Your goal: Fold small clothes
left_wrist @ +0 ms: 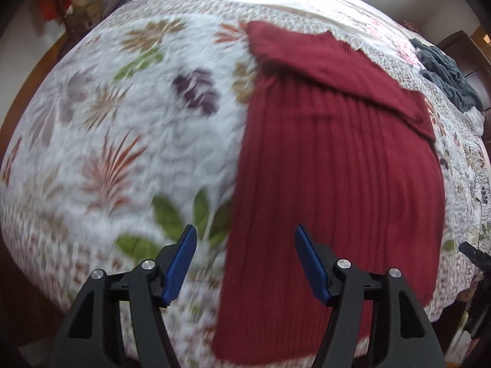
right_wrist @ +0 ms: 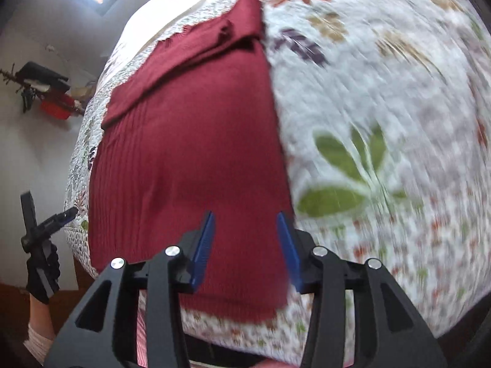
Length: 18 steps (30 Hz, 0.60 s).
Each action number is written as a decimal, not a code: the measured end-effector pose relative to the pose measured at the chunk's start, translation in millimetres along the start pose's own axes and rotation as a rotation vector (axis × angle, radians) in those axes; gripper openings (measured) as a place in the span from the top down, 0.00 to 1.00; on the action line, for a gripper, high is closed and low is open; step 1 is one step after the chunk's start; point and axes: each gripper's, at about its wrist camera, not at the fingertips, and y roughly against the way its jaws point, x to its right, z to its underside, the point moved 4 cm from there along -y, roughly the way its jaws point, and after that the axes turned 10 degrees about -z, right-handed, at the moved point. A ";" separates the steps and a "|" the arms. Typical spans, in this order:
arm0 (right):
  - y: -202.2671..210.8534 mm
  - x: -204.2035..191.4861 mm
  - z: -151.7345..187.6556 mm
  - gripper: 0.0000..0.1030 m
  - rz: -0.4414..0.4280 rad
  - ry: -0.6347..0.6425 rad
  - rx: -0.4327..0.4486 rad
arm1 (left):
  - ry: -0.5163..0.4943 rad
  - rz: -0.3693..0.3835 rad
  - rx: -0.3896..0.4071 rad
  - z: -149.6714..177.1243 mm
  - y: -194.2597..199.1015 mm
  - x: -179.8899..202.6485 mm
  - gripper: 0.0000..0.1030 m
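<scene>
1. Red ribbed sweater (left_wrist: 337, 184) lies flat on the bed's floral quilt (left_wrist: 122, 122), sleeve folded across its upper part.
2. My left gripper (left_wrist: 245, 263) is released, holding nothing, above the sweater's left edge near the hem.
3. My right gripper (right_wrist: 245, 245) is released too, empty, over the hem.
4. Quilt print is motion-blurred in both views; dark blue-grey garment (left_wrist: 445, 70) at far edge unclear.

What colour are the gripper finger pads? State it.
Blue, ribbed pads on black frames; clearest in the left wrist view.

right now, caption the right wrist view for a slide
Open right gripper above dark red ribbed sweater on floral quilt.
</scene>
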 end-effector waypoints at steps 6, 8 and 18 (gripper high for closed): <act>13.7 7.7 39.9 0.56 -0.026 -0.037 0.004 | 0.012 0.029 -0.021 33.5 1.9 -6.8 0.35; 12.3 7.1 48.5 0.55 -0.027 -0.032 -0.005 | 0.005 0.033 -0.027 43.5 0.5 -6.6 0.35; -9.9 22.5 80.0 0.55 -0.082 -0.106 -0.068 | 0.037 0.081 -0.101 79.9 -18.9 -11.7 0.35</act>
